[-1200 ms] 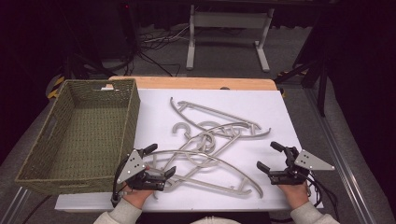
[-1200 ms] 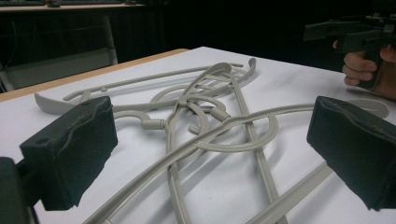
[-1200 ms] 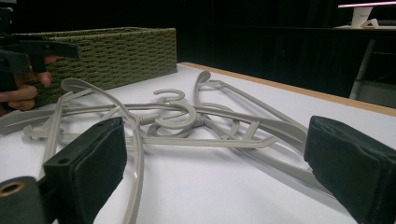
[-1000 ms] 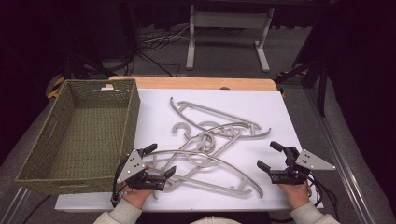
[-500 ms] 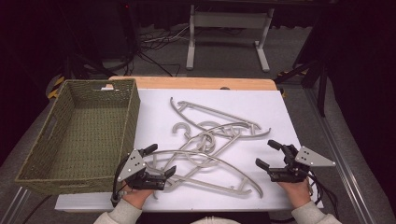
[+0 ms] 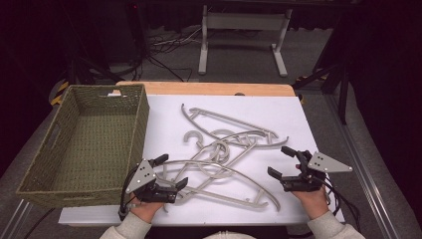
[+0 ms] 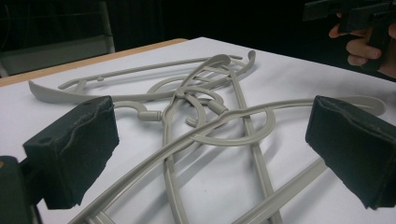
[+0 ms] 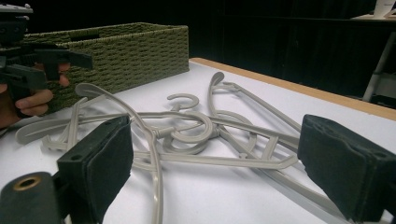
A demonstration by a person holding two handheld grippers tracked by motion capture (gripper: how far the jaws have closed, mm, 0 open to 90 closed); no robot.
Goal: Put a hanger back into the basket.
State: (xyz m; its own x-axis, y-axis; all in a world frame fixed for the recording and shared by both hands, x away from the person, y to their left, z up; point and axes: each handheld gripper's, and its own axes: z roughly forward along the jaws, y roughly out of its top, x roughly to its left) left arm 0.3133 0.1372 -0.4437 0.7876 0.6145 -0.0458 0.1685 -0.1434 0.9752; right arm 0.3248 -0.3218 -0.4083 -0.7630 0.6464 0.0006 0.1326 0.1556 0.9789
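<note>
Dark room, grey floor (image 6: 239, 59), white metal stand (image 6: 242, 22), tangled cables (image 6: 164, 47).

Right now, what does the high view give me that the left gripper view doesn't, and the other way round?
High view alone: the green woven basket left of the hanger pile, the left gripper at the pile's near-left edge, and the wooden table edge beyond the white sheet.

Left gripper view alone: its own two pads standing wide apart, with a curved hanger arm running between them untouched.

Both share: the tangled grey hangers on the white sheet, and the right gripper, held off the pile.
</note>
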